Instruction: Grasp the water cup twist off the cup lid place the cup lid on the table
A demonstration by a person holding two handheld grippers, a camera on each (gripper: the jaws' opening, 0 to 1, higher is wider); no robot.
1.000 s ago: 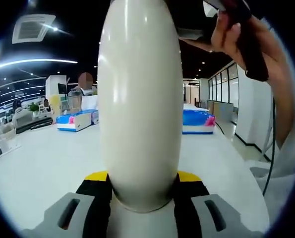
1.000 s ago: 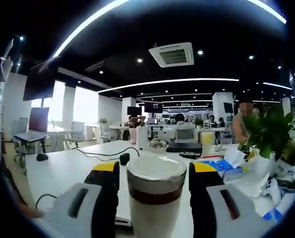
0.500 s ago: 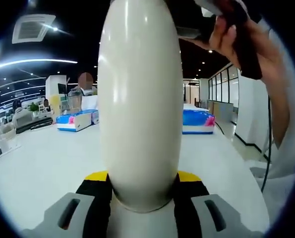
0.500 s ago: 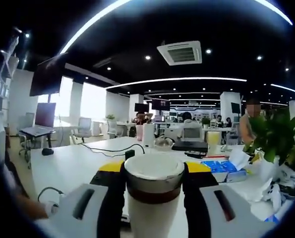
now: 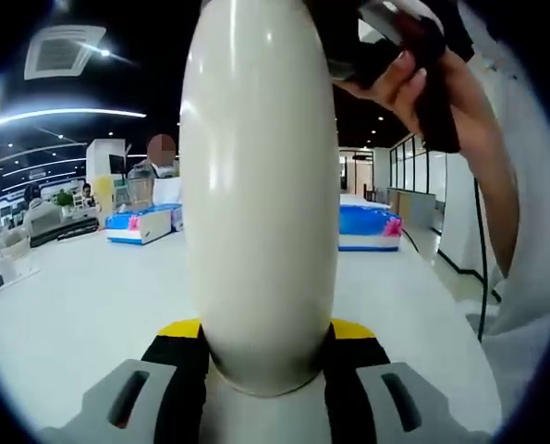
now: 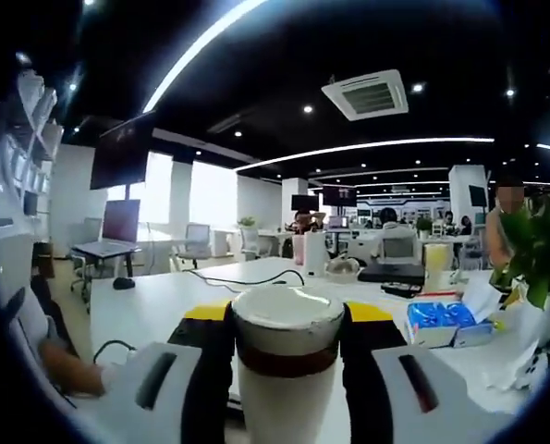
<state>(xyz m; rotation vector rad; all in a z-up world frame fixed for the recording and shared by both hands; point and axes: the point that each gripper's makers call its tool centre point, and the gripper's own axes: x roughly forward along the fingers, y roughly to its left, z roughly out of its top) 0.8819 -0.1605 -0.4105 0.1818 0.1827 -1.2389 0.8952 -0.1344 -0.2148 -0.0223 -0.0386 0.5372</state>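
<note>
Between our left fingers (image 5: 177,370) the water cup (image 5: 261,185) blocks the way ahead; bare table (image 5: 80,305) lies open either side; between our right fingers (image 6: 205,370) the cup lid (image 6: 288,319) fills the gap.

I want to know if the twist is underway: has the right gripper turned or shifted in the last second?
Yes. The right gripper has swung left: the plant slid toward the right edge, the monitor toward the centre.
</note>
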